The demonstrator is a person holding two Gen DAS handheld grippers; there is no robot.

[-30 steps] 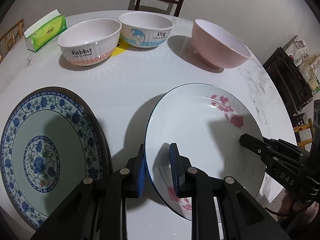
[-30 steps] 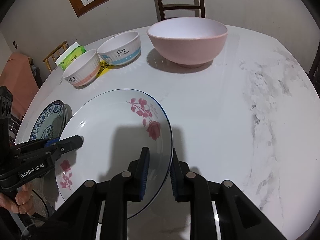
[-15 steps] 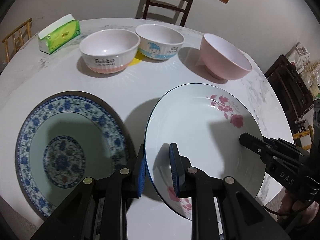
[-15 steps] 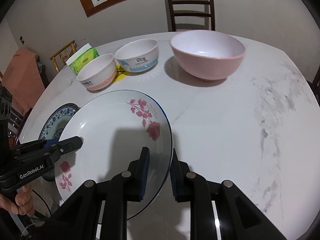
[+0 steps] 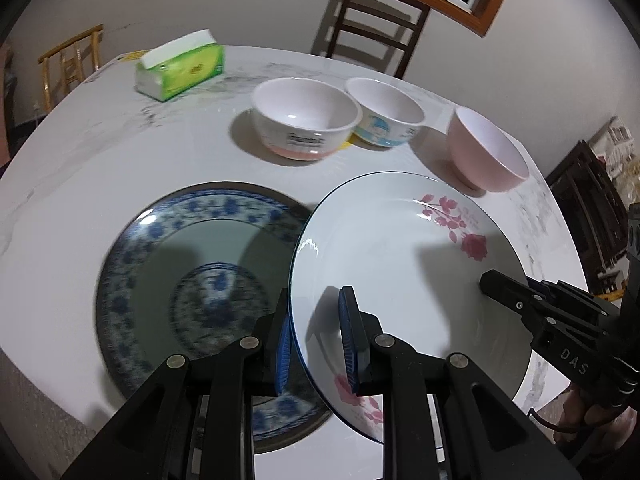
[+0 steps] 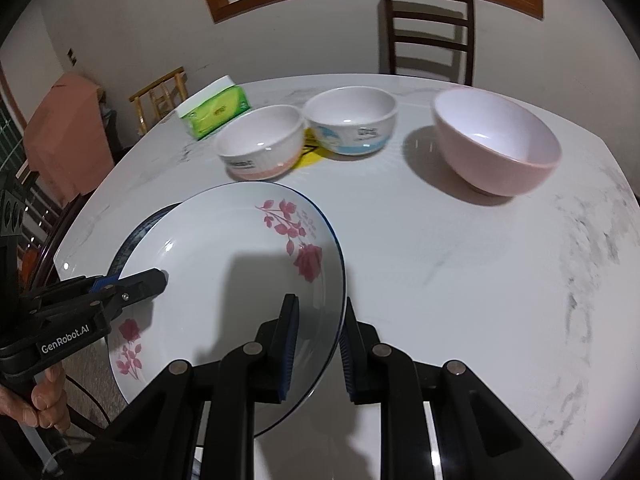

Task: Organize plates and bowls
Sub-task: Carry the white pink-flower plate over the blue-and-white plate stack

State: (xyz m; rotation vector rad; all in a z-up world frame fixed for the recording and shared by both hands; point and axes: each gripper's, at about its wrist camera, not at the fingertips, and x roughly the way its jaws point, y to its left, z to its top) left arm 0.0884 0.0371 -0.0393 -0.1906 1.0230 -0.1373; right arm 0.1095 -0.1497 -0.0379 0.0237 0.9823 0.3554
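A white plate with pink roses (image 5: 404, 264) (image 6: 224, 280) hangs in the air, held by both grippers. My left gripper (image 5: 314, 344) is shut on its left rim; my right gripper (image 6: 318, 344) is shut on its right rim. The plate overlaps the right side of a blue-patterned plate (image 5: 176, 280) lying on the marble table (image 6: 460, 248); in the right wrist view only a dark sliver of that plate (image 6: 132, 232) shows. Further back stand a white-and-pink bowl (image 5: 304, 122) (image 6: 260, 142), a white-and-blue bowl (image 5: 384, 112) (image 6: 350, 120) and a larger pink bowl (image 5: 486, 156) (image 6: 496, 148).
A green tissue pack (image 5: 180, 66) (image 6: 214, 110) lies at the table's far left. A dark wooden chair (image 6: 428, 28) stands behind the table. A yellow chair (image 6: 160, 96) is at the left. The table edge runs close on my near side.
Both grippers carried the rose plate up and to the left; it now overlaps the blue-patterned plate, where before it was beside it. The bowls look farther away.
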